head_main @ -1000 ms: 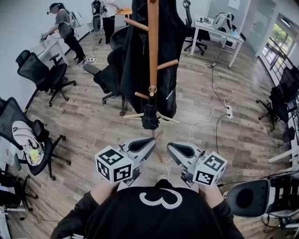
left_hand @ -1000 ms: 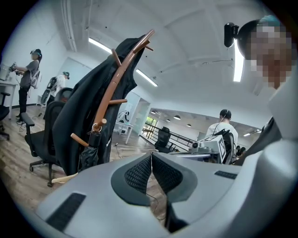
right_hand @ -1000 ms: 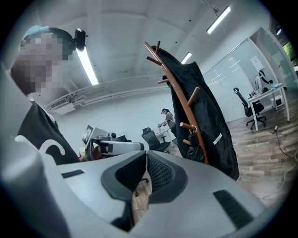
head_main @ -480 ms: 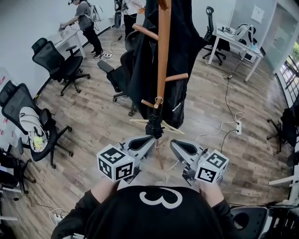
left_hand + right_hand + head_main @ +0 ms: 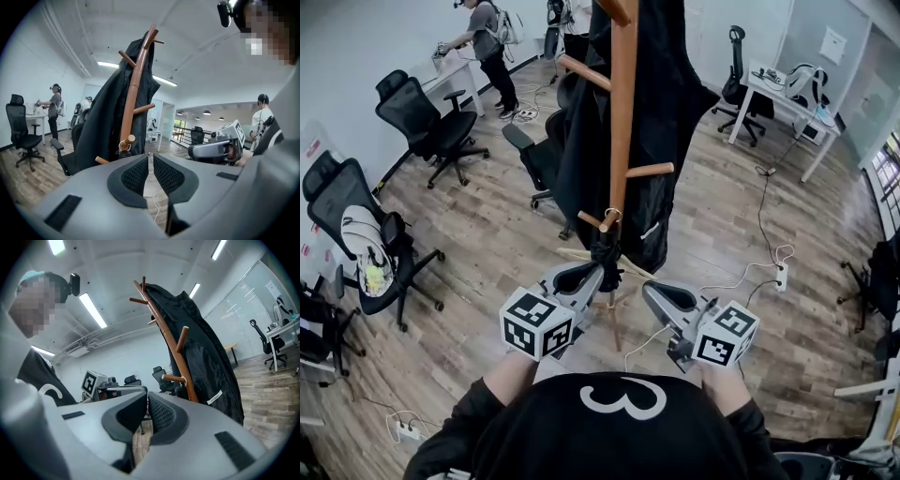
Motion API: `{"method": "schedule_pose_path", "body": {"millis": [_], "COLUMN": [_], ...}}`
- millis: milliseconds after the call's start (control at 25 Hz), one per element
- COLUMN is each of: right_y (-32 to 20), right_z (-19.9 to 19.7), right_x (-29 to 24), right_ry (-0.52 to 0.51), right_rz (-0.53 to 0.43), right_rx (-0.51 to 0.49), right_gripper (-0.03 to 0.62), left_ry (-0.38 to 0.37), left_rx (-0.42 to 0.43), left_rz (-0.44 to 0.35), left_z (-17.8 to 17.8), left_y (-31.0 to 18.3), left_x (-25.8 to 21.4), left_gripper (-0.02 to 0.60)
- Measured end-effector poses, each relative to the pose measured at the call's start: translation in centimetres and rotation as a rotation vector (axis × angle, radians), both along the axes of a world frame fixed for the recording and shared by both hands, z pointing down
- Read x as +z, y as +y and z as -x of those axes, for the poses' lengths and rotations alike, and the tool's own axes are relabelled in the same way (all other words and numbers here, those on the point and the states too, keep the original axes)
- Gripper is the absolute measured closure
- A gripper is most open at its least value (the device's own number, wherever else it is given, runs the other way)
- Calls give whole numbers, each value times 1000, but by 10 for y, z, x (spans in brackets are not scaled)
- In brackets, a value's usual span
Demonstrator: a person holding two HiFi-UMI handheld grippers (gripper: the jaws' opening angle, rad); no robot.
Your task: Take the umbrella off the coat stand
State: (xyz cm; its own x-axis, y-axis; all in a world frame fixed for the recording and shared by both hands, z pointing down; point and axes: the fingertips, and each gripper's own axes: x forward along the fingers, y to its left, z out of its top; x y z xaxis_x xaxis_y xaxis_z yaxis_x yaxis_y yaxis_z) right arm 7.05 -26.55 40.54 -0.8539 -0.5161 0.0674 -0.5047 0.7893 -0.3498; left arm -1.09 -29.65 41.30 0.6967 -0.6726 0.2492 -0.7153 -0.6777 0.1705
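My left gripper (image 5: pixel 592 274) and right gripper (image 5: pixel 652 292), clenched empty, near the umbrella (image 5: pixel 605 255), which hangs by its loop from a stand (image 5: pixel 623 112) peg.

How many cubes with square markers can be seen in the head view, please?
2. The left cube sits at the back of the left gripper; the right cube sits at the back of the right gripper. No other seems hidden in this view.

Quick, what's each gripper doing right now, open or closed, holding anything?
Left gripper: jaws closed, holding nothing.
Right gripper: jaws closed, holding nothing.
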Motion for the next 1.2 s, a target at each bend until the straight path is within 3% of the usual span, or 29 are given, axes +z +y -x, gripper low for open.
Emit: {"method": "schedule_pose_path", "body": {"millis": [280,440,680,1200], "right_y": [-13,-20,-33,-54], "right_z": [-10,-12,-22,-38], "right_x": [3,8,15,39], "right_ry": [8,6,18,43], "right_rz": [-3,4,18,80], "right_rx": [-18,-14,8,51], "right_gripper": [566,566,566,566], "left_ry": [-43,-99,-140,-153], "left_rx": [-68,-79,-67,-89], "left_rz": [-60,-86,-92,-59], "left_z": [-2,-1,-7,-15], "left_y": [-25,-38,-60,-99], "left_x": [5,13,30,67], "left_gripper": [535,491,420,377]}}
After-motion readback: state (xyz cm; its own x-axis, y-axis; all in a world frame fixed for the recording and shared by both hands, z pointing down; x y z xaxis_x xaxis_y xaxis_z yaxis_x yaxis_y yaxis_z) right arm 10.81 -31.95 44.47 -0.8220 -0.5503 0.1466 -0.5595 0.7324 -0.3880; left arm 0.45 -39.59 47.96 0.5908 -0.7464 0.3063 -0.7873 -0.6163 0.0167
